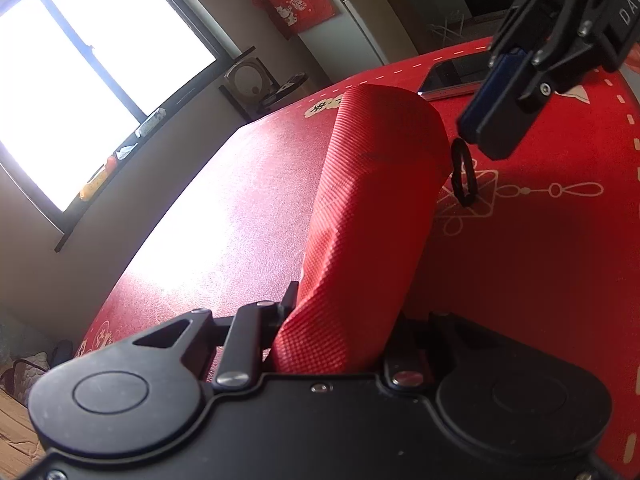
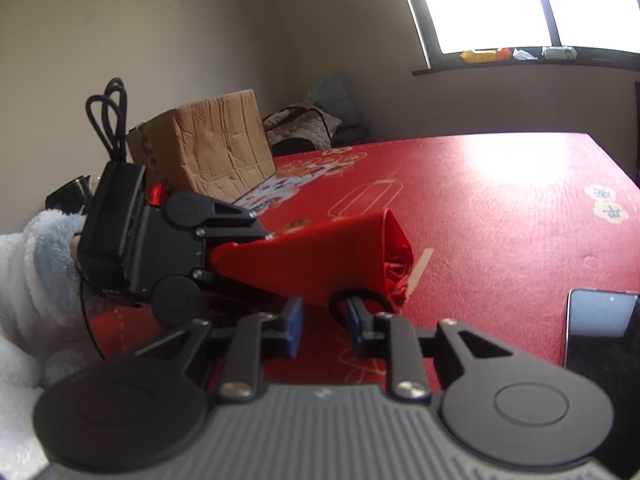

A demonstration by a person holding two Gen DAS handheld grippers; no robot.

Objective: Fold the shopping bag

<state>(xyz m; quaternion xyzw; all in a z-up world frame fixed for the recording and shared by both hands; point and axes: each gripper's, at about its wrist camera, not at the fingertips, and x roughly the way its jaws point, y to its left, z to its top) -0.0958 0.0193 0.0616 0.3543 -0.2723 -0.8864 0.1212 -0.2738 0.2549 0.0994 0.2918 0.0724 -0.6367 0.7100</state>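
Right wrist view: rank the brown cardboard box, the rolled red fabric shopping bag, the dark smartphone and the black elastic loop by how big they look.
1. Rolled red fabric shopping bag and brown cardboard box: alike, and the box sits farther off, so unranked.
2. Dark smartphone, partly cut off.
3. Black elastic loop.

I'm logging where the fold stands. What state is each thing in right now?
Shopping bag: rolled into a tube, one end clamped, far end lifted off the table.
Left tongs: shut on the shopping bag.
Right tongs: open, nothing between the pads.
Black elastic loop: hanging loose at the roll's far end.
Phone: lying flat, screen dark.
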